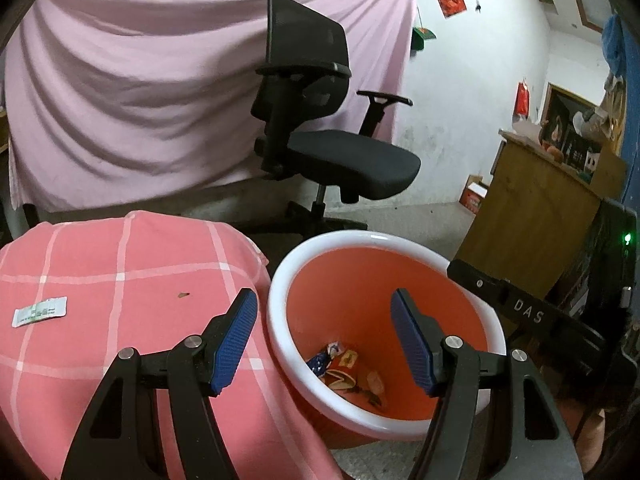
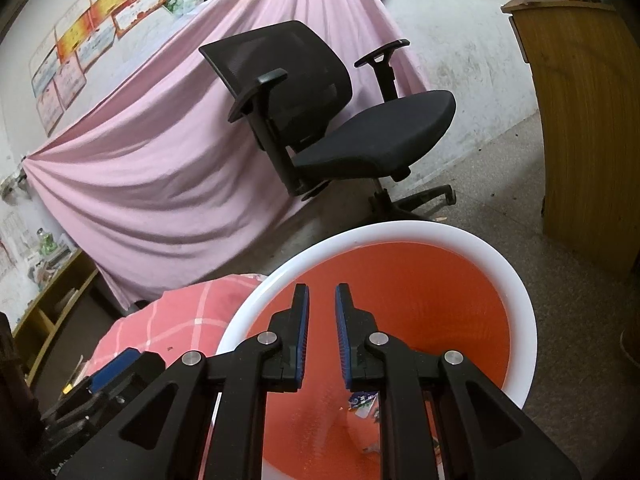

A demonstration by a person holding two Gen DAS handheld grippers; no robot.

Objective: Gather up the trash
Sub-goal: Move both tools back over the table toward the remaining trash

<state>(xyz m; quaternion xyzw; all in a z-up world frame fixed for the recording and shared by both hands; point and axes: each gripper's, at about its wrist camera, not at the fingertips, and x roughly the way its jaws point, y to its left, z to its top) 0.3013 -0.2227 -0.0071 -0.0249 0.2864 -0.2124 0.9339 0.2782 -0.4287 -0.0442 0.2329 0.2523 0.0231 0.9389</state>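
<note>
From the left wrist view, the left gripper [image 1: 324,322] hangs released, jaws wide and empty, over the near rim of an orange bin [image 1: 280,280] holding crumpled wrappers [image 1: 344,368]; one white wrapper [image 1: 40,311] lies far left on a pink checked cushion [image 1: 120,264]. From the right wrist view, the right gripper [image 2: 322,300] sits clenched on nothing above the bin, a black office chair [image 2: 360,132] beyond

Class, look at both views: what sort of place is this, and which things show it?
Probably a lived-in room of a home: an office chair, a wooden cabinet piled with household things, and certificates on the whitewashed wall.
</note>
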